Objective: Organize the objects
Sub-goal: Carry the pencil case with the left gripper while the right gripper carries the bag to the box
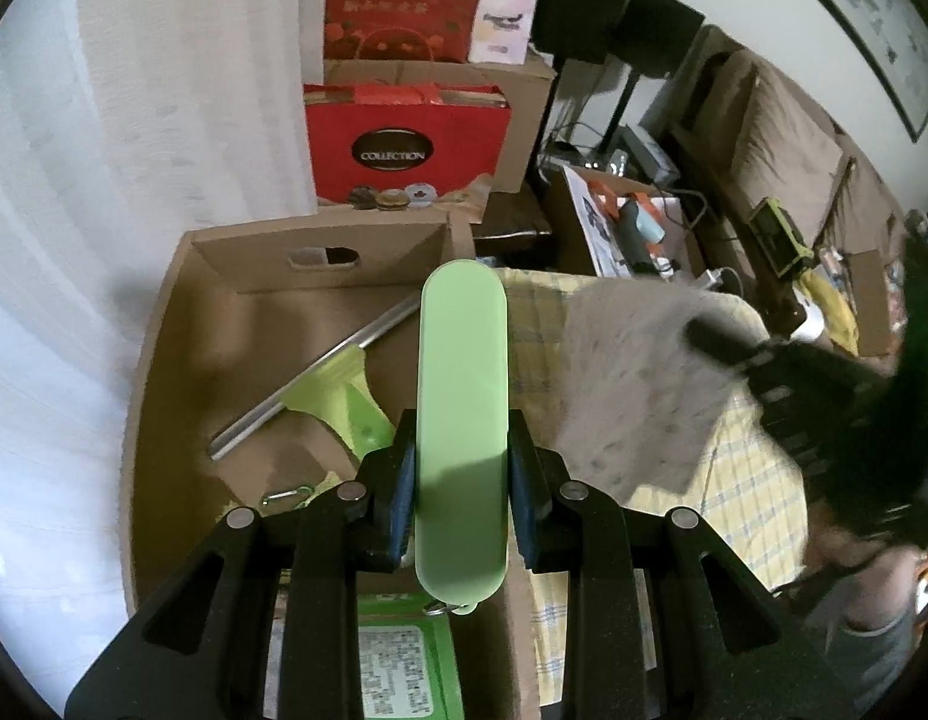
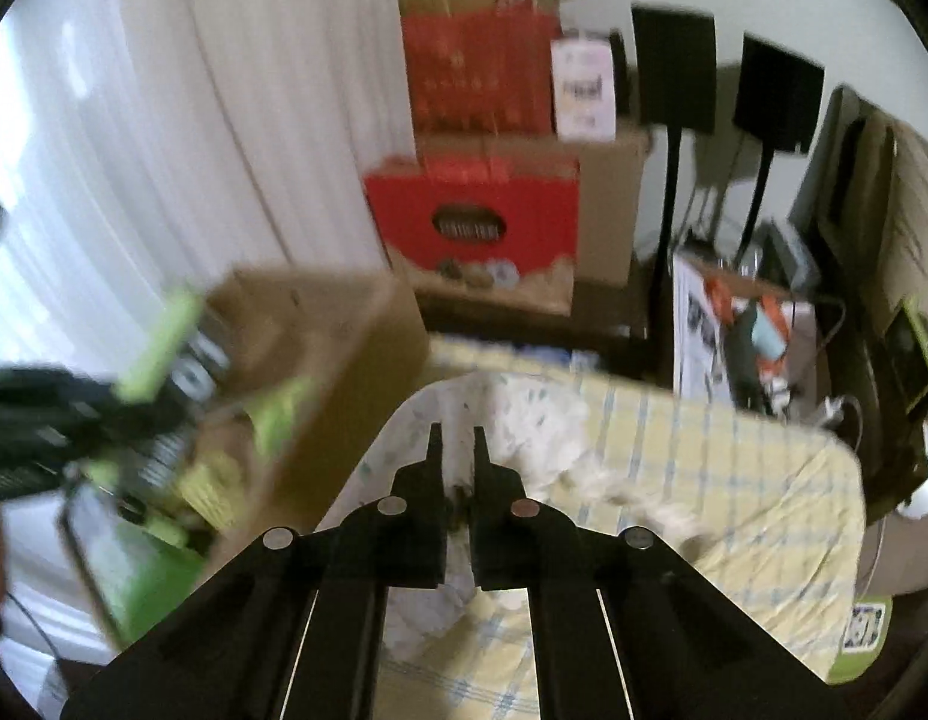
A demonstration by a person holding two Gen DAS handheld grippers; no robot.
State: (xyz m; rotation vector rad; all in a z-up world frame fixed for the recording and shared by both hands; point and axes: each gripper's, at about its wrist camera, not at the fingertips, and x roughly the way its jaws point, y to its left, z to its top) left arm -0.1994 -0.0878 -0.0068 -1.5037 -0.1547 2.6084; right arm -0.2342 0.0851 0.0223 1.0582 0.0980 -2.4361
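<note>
Left tongs (image 1: 461,480) clamp a pale green oblong case (image 1: 462,414), held angled down over the cardboard box (image 1: 164,324), above the squeegee (image 1: 320,384) inside. Risk: the narrow side grip could let it pivot and slip out. Right tongs (image 2: 458,450) near-closed on a speckled cloth (image 2: 416,420) on the checked bed (image 2: 733,480); it may drag.
</note>
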